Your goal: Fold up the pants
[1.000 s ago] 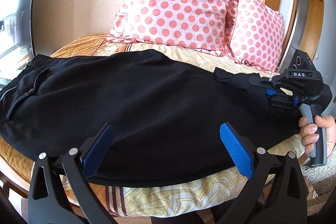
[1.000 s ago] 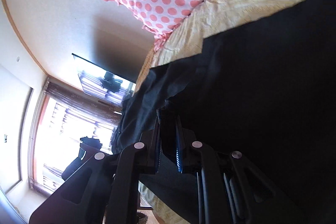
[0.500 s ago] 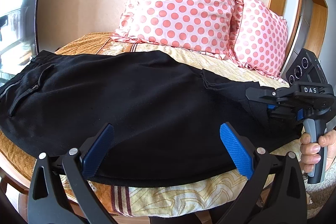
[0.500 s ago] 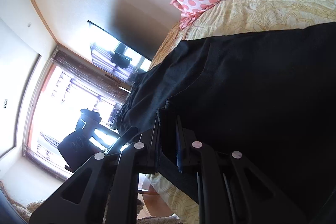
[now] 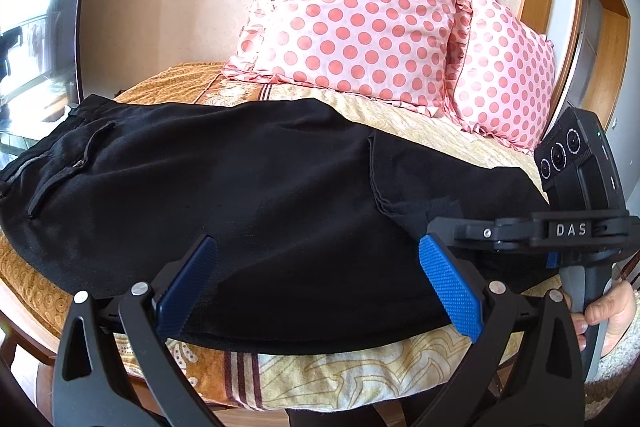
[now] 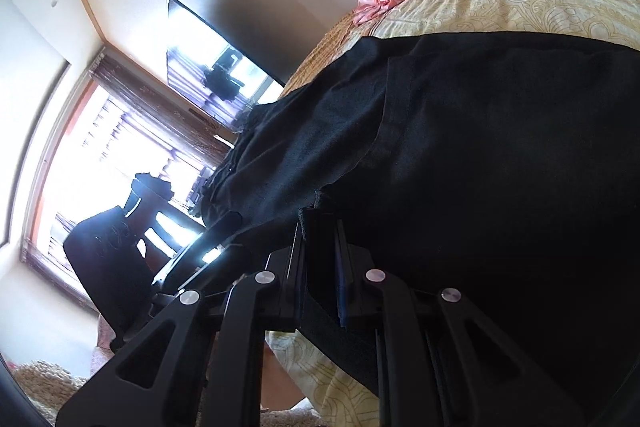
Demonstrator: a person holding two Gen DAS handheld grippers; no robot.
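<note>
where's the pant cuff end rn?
Left wrist view, right side: the cuff end is clamped in the right hand-held gripper, lifted over the black pants, below the polka-dot pillows.

The right tongs [image 5: 434,223], clamped on the hem of the black cotton pants [image 5: 248,195], have carried that leg end leftward over the rest of the garment, lengthening the folded-over flap, and have rolled more upright.

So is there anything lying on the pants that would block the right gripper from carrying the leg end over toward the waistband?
Nothing visible does. The right gripper is shut on the cuff of the black pants, and the cloth toward the waistband lies bare. The left gripper hangs open at the near edge.
</note>
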